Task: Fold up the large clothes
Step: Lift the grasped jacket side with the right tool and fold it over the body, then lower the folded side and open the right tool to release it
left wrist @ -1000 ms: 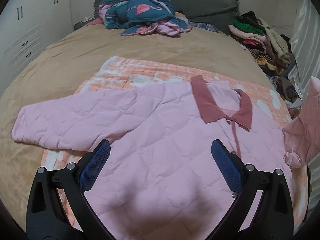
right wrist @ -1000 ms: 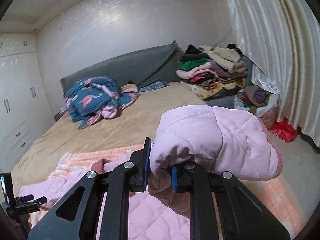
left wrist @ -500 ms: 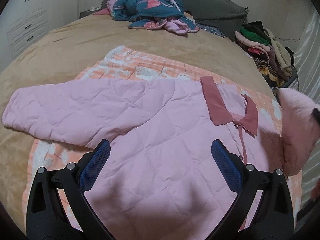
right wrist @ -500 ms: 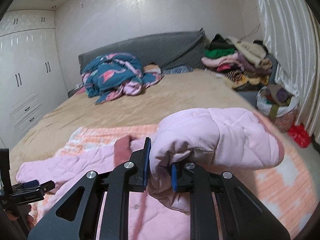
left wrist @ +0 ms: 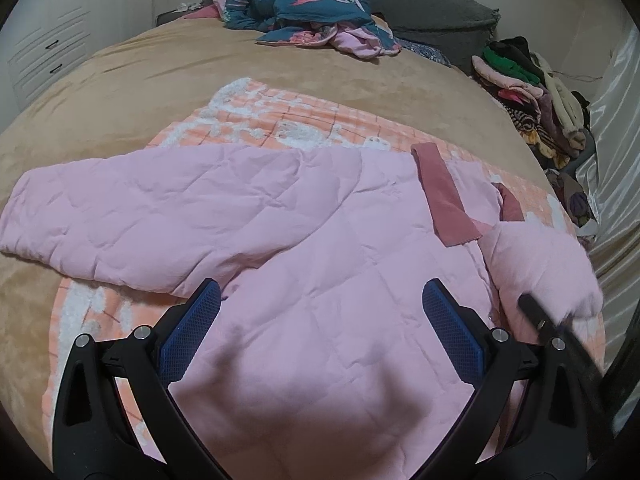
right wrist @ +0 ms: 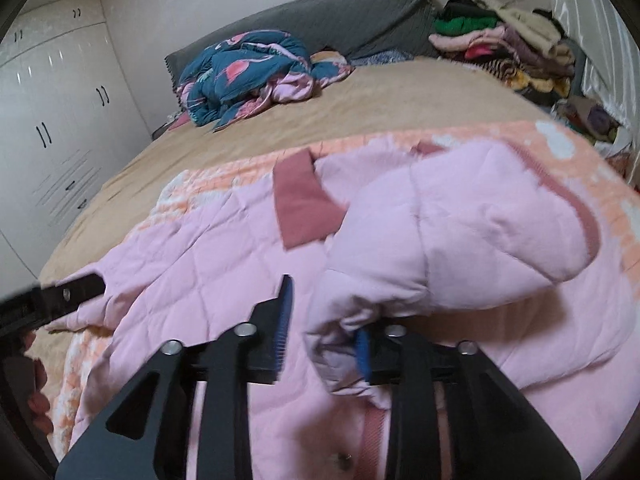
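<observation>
I'm in the first fold of the pink jacket [left wrist: 320, 280]: the right sleeve [right wrist: 460, 232] is laid across the chest, and my right gripper [right wrist: 324, 332] is letting it go. Its jaws have just been opening; in the right wrist view the sleeve's cuff end rests against the right-hand pad while the left-hand pad stands clear of the cloth, so nothing is pinched. I judge the next move is to back that gripper out without dragging the sleeve off the chest, then bring the other sleeve in to match. My left gripper [left wrist: 320, 328] hangs just above the lower front of the jacket, tilted steeply down, its blue pads wide apart with only flat cloth below them and nothing held. The right gripper also points down at the bed, near the jacket's buttoned front. Farther out, the left sleeve [left wrist: 140, 216] lies stretched flat to the side, its cuff past the edge of the orange blanket [left wrist: 280, 116] onto the tan bedspread [left wrist: 140, 80]. The dark-pink collar [left wrist: 448, 204] lies open beyond the folded sleeve. At the head of the bed sits a crumpled blue quilt [left wrist: 296, 4], and a pile of clothes [left wrist: 532, 92] is stacked beside the bed.
</observation>
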`<act>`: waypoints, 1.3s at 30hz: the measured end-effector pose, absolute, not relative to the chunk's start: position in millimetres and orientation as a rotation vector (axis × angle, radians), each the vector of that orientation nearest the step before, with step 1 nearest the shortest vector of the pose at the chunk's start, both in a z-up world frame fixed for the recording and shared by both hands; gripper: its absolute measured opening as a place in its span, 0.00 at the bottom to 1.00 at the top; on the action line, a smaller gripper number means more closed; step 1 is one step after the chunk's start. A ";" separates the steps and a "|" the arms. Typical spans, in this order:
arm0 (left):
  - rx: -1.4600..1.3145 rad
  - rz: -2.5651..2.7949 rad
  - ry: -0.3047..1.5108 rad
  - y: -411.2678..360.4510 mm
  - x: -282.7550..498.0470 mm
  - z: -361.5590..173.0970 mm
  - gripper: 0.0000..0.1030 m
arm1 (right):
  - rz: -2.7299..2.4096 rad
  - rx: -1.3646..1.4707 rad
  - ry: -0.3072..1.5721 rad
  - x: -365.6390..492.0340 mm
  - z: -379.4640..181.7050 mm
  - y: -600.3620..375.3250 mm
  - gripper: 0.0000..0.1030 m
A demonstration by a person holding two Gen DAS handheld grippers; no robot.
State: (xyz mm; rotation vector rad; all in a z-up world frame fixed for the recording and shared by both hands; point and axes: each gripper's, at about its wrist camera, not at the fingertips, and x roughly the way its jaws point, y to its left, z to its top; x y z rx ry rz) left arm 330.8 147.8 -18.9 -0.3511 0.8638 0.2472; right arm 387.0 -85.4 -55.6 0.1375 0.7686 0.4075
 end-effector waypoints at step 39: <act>-0.419 0.168 0.867 152.8 320.0 -5.1 0.92 | 0.348 0.661 0.629 359.6 -17.1 -176.5 0.16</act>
